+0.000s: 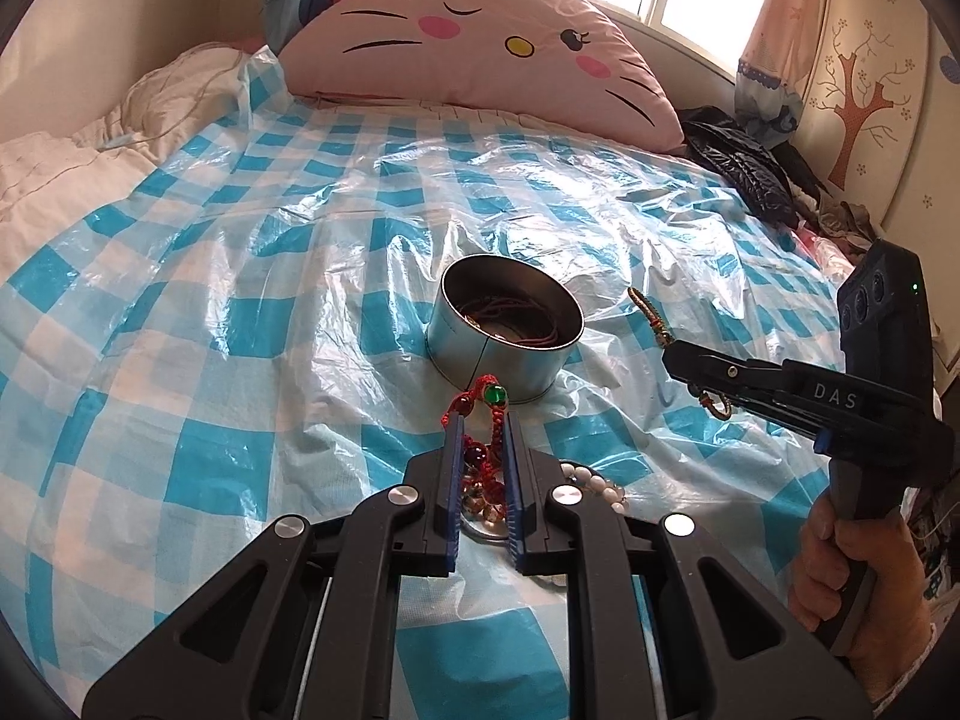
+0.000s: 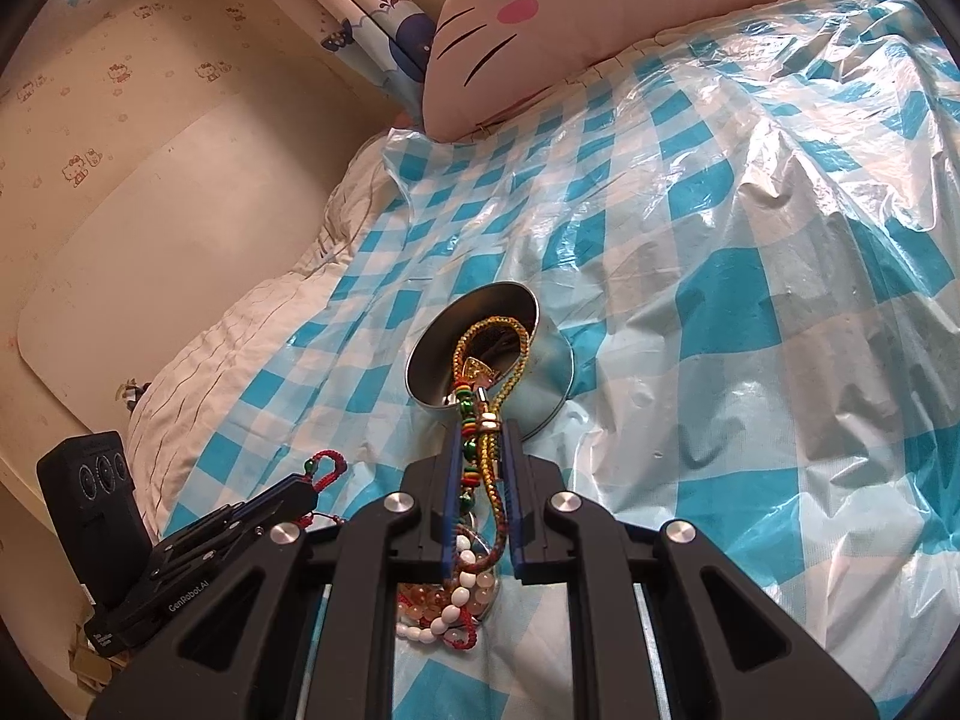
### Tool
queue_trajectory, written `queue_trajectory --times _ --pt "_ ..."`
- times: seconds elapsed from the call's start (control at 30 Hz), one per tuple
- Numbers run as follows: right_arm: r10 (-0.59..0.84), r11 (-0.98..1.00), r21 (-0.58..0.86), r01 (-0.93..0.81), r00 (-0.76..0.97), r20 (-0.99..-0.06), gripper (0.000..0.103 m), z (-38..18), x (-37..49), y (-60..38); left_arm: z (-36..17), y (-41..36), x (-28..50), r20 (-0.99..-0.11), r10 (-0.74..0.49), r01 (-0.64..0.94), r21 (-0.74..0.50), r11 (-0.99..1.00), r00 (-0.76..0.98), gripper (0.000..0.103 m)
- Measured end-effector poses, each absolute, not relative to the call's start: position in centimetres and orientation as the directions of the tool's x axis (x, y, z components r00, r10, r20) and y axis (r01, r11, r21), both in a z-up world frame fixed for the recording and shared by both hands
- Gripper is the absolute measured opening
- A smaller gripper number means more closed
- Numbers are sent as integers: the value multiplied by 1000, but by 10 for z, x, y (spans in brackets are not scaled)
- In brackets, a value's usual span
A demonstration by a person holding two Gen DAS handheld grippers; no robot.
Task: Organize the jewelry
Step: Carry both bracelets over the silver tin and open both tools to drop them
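We work over a bed spread with a thin, glossy plastic sheet in blue and white checks, creased and slippery-looking, with a soft pink cat-face pillow at its head. On the sheet stands a round metal tin, smooth-walled and open, already holding coiled cords. Near us lies a heap of loose beads, white ovals and amber rounds, on what may be the tin's lid, though the jaws hide most of it.

Our left gripper has its jaws nearly closed on a red knotted bracelet with a green bead, held just short of the tin. Our right gripper is likewise clamped, on a braided gold cord strung with coloured beads, its loop hanging before the tin's mouth.

The risks, as we judge them:
- Both strands are limp and knotted; either could snag on the jaws' ribbed blue pads at release and trail back out of the tin.
- The tin is light and sits on slick film over soft bedding; a nudge from either gripper could tip or slide it.
- With both grippers converging on one small opening, they could collide.
- Dangling ends could catch the heap below and drag beads across the sheet.
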State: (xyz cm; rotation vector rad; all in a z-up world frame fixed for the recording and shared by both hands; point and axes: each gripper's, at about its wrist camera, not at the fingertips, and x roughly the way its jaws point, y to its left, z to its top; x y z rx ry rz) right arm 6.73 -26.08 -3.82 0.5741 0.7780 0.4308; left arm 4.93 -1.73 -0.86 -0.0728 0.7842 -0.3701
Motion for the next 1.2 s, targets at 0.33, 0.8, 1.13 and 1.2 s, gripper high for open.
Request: queue_trajectory --times 0.33,0.8,1.13,1.2 --pt "567 766 618 -178 640 -519 14 -31 72 -249 1 -12 65 -658 -391 298 -255 920 643 12" --pt "539 781 602 -163 663 -520 14 -28 83 -251 6 -60 141 -659 -446 350 -283 893 606 12" --pt "531 811 554 -187 632 -564 14 -32 107 -233 -15 -38 158 -663 -417 234 -351 907 622 60" --pt "526 818 541 -193 633 -568 14 -30 114 -229 -10 -22 154 -637 -410 191 -386 903 653 65"
